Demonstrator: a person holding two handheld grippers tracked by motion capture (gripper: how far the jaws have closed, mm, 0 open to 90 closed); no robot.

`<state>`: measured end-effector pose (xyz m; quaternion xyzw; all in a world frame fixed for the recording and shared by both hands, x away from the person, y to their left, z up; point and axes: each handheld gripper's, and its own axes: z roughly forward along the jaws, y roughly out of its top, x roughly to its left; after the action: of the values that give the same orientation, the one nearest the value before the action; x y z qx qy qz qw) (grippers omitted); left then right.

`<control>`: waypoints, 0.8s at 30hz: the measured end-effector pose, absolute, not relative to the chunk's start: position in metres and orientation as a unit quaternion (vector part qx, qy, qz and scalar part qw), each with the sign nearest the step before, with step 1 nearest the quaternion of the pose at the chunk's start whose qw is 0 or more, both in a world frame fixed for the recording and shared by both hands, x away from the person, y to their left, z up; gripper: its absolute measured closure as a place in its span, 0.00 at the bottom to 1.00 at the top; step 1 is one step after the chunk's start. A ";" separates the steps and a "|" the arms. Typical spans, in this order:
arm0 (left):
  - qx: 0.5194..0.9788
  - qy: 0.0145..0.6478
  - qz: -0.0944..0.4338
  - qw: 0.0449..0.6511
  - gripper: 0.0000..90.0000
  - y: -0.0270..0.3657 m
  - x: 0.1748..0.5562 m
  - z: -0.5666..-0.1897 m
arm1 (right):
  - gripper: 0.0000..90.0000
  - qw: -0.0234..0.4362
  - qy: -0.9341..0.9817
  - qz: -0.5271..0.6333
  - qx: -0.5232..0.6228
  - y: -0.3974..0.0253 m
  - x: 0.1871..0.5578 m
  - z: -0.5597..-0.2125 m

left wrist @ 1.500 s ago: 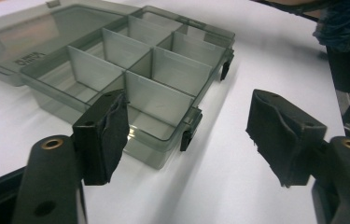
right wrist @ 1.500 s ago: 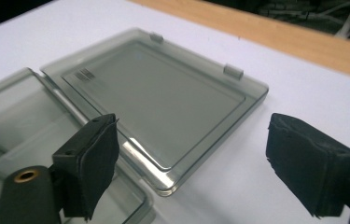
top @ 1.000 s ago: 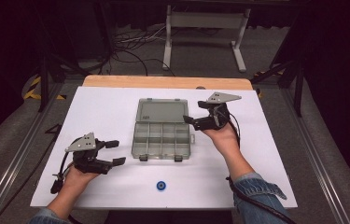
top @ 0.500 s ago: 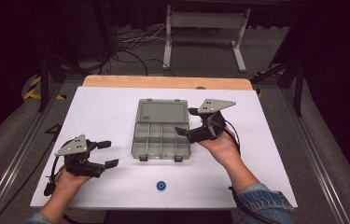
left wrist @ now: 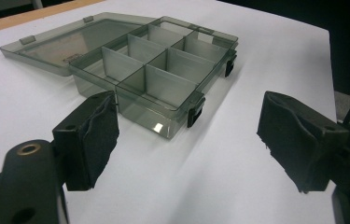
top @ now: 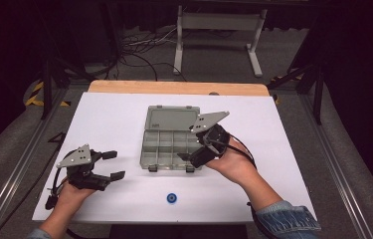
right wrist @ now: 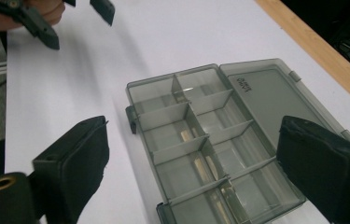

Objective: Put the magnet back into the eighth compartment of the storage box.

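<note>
A smoky clear compartment box [top: 166, 148] lies at the middle of the white table [top: 114, 119], its lid [top: 171, 119] folded flat to the far side. My right gripper [top: 190, 145] hovers open over the box's right front part, with the divided tray [right wrist: 200, 140] between and beyond its jaws. Pale slim shapes show in some compartments; I cannot tell if they are parts or reflections. My left gripper [top: 115, 165] rests open near the table's front left, pointing toward the box [left wrist: 163, 79] with nothing between its pads.
A small blue round piece [top: 172, 198] lies near the front edge, in front of the box. A wooden strip [top: 174, 87] borders the table's far side. The left gripper [right wrist: 77, 23] appears at the top left of the right gripper view.
The right gripper has come nearer and leftward from beside the lid to over the box's right front. The left gripper has drifted slightly left and toward the front edge.
</note>
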<state>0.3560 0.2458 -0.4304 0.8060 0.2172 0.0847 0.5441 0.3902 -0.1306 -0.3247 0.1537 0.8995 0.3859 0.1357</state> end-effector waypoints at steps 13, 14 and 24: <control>0.807 0.219 0.087 0.542 0.23 0.249 0.355 -0.431 | 0.10 0.112 0.937 0.308 0.124 -0.108 0.377 -0.332; 0.807 0.219 0.087 0.542 0.23 0.249 0.355 -0.431 | 0.10 0.109 0.939 0.302 0.123 -0.107 0.376 -0.333; 0.806 0.220 0.085 0.543 0.23 0.249 0.355 -0.432 | 0.10 0.083 0.948 0.284 0.116 -0.103 0.371 -0.342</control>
<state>0.3550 0.2487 -0.4316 0.8057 0.2197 0.0848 0.5434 0.3709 -0.1035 -0.3420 0.1165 0.9479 0.2844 0.0835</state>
